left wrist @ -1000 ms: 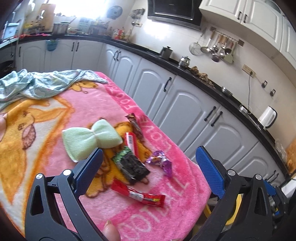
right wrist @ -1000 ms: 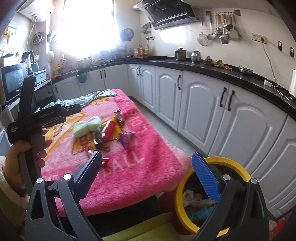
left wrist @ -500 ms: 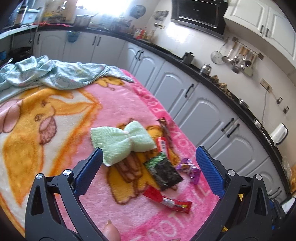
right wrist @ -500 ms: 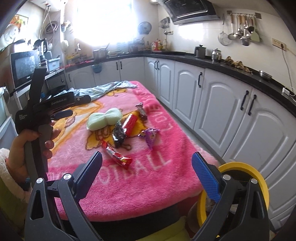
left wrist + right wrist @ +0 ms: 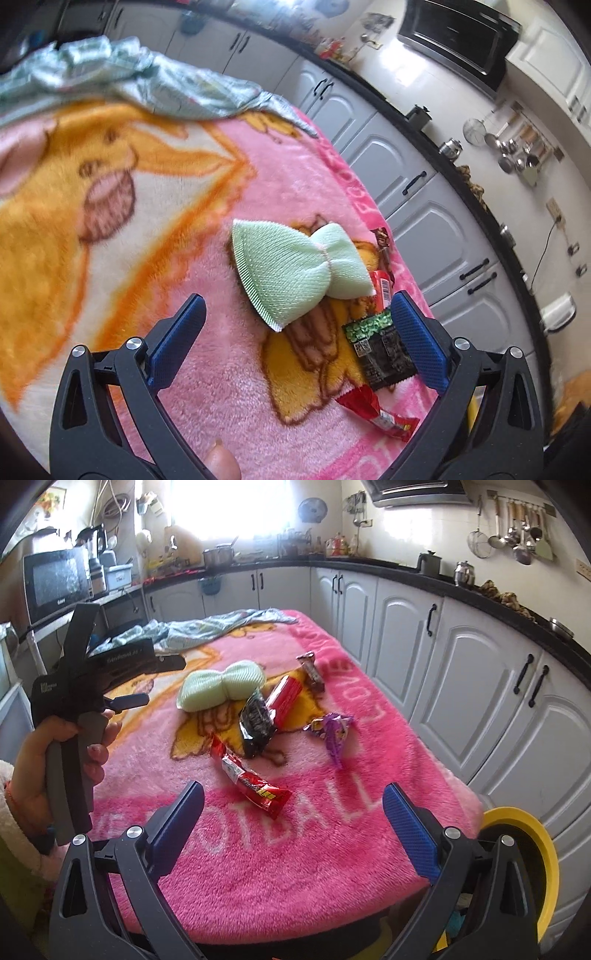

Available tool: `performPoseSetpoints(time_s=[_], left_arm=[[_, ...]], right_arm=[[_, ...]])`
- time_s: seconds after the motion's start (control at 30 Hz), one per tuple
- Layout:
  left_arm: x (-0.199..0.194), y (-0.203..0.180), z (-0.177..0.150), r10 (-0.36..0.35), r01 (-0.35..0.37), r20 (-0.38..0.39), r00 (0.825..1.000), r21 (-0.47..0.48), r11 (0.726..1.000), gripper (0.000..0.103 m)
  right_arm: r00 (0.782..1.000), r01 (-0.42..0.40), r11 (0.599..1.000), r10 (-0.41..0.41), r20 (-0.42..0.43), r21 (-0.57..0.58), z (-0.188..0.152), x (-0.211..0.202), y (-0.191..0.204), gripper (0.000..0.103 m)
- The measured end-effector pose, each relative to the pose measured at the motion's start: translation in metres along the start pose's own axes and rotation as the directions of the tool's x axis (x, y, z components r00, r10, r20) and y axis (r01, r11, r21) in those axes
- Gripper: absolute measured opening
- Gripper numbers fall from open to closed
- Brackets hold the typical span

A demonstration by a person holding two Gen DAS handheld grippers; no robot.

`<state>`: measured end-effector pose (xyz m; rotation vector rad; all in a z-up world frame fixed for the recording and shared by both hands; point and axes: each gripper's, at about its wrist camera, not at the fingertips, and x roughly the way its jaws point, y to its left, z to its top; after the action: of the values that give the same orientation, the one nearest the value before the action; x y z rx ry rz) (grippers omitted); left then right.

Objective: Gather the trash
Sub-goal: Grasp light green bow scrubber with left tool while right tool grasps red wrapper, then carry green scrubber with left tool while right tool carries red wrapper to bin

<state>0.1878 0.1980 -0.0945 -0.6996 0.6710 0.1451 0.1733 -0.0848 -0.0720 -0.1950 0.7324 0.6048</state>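
The left gripper [image 5: 295,325] hangs with jaws spread wide above the pink blanket [image 5: 229,369]; the pale green bow-shaped sponge [image 5: 295,269] lies just ahead between its fingers, and the dark green-topped wrapper [image 5: 380,350] sits beside the right finger. The right gripper [image 5: 291,812] is likewise wide open and empty, with the red candy wrapper [image 5: 247,779] just ahead, the purple wrapper [image 5: 332,733] farther off, and the yellow-rimmed bin [image 5: 535,853] at the blanket's right edge.
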Motion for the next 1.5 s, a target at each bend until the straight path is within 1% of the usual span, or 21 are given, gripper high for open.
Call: performPoseSetpoints(time_s=[0.17, 0.27, 0.37, 0.53, 0.57, 0.6, 0.63, 0.67, 0.7, 0.73, 0.77, 0.8, 0.83, 0.87, 0.97, 1.03, 1.1, 1.17, 1.37, 1.5], left_arm=[[0.020, 0.009, 0.005, -0.046, 0.044, -0.037, 0.998, -0.078, 0.996, 0.092], [0.030, 0.011, 0.007, -0.056, 0.049, -0.055, 0.997, -0.119, 0.992, 0.088], [0.040, 0.015, 0.009, -0.053, 0.042, -0.067, 0.996, -0.161, 0.986, 0.086], [0.044, 0.015, 0.011, -0.026, 0.016, -0.054, 0.998, -0.168, 0.986, 0.080], [0.044, 0.015, 0.011, -0.020, 0.011, -0.054, 0.998, -0.166, 0.986, 0.076], [0.044, 0.015, 0.011, -0.007, -0.002, -0.057, 0.998, -0.158, 0.987, 0.066], [0.045, 0.014, 0.011, 0.004, -0.013, -0.059, 0.998, -0.152, 0.988, 0.063], [0.045, 0.014, 0.011, 0.019, -0.028, -0.060, 0.998, -0.143, 0.989, 0.058], [0.046, 0.015, 0.010, 0.023, -0.032, -0.060, 0.998, -0.138, 0.990, 0.055], [0.046, 0.015, 0.011, 0.020, -0.028, -0.061, 0.998, -0.138, 0.990, 0.053], [0.046, 0.016, 0.011, 0.011, -0.020, -0.064, 0.998, -0.143, 0.990, 0.048], [0.046, 0.016, 0.011, 0.000, -0.009, -0.066, 0.998, -0.147, 0.989, 0.044], [0.046, 0.016, 0.011, -0.007, -0.004, -0.070, 0.998, -0.150, 0.989, 0.044], [0.047, 0.015, 0.011, -0.008, -0.002, -0.070, 0.998, -0.149, 0.989, 0.042], [0.046, 0.016, 0.010, -0.032, 0.020, -0.072, 0.997, -0.156, 0.988, 0.038], [0.046, 0.015, 0.009, -0.037, 0.025, -0.072, 0.997, -0.154, 0.988, 0.035], [0.042, 0.014, 0.010, -0.050, 0.039, -0.069, 0.996, -0.150, 0.988, 0.028], [0.036, 0.011, 0.010, -0.066, 0.058, -0.056, 0.996, -0.138, 0.989, 0.026], [0.021, -0.007, 0.005, -0.107, 0.104, -0.040, 0.993, -0.065, 0.992, 0.024], [0.003, -0.019, 0.005, -0.111, 0.111, 0.001, 0.994, -0.007, 0.994, 0.023]], right_arm=[[0.999, -0.011, 0.999, 0.010, -0.040, -0.041, 0.001, 0.027, 0.008, 0.094], [0.998, -0.028, 0.998, 0.024, -0.064, -0.064, 0.002, 0.043, 0.014, 0.094], [0.996, -0.047, 0.994, 0.039, -0.082, -0.096, 0.003, 0.059, 0.020, 0.094], [0.991, -0.055, 0.990, 0.039, -0.125, -0.131, 0.006, 0.085, 0.022, 0.093], [0.990, -0.062, 0.989, 0.044, -0.137, -0.135, 0.006, 0.090, 0.023, 0.091], [0.986, -0.074, 0.988, 0.052, -0.157, -0.138, 0.005, 0.094, 0.023, 0.087], [0.981, -0.095, 0.986, 0.070, -0.179, -0.138, 0.004, 0.099, 0.024, 0.074], [0.978, -0.113, 0.984, 0.086, -0.188, -0.137, 0.001, 0.100, 0.024, 0.069], [0.980, -0.113, 0.984, 0.087, -0.178, -0.141, 0.000, 0.099, 0.025, 0.066], [0.978, -0.127, 0.981, 0.099, -0.181, -0.148, -0.001, 0.097, 0.026, 0.059], [0.978, -0.134, 0.978, 0.105, -0.182, -0.157, -0.002, 0.095, 0.027, 0.051], [0.976, -0.142, 0.976, 0.110, -0.186, -0.166, -0.002, 0.093, 0.028, 0.047], [0.975, -0.150, 0.973, 0.115, -0.190, -0.177, -0.004, 0.091, 0.030, 0.040], [0.975, -0.151, 0.971, 0.114, -0.192, -0.187, -0.005, 0.089, 0.032, 0.037], [0.974, -0.154, 0.970, 0.118, -0.191, -0.187, -0.009, 0.083, 0.035, 0.031], [0.974, -0.157, 0.974, 0.125, -0.187, -0.166, -0.011, 0.081, 0.033, 0.029], [0.975, -0.154, 0.976, 0.126, -0.182, -0.153, -0.012, 0.080, 0.032, 0.027], [0.977, -0.150, 0.977, 0.123, -0.176, -0.151, -0.016, 0.075, 0.033, 0.025], [0.977, -0.154, 0.982, 0.134, -0.167, -0.111, -0.025, 0.065, 0.031, 0.022], [0.977, -0.155, 0.983, 0.139, -0.162, -0.096, -0.028, 0.060, 0.030, 0.021]])
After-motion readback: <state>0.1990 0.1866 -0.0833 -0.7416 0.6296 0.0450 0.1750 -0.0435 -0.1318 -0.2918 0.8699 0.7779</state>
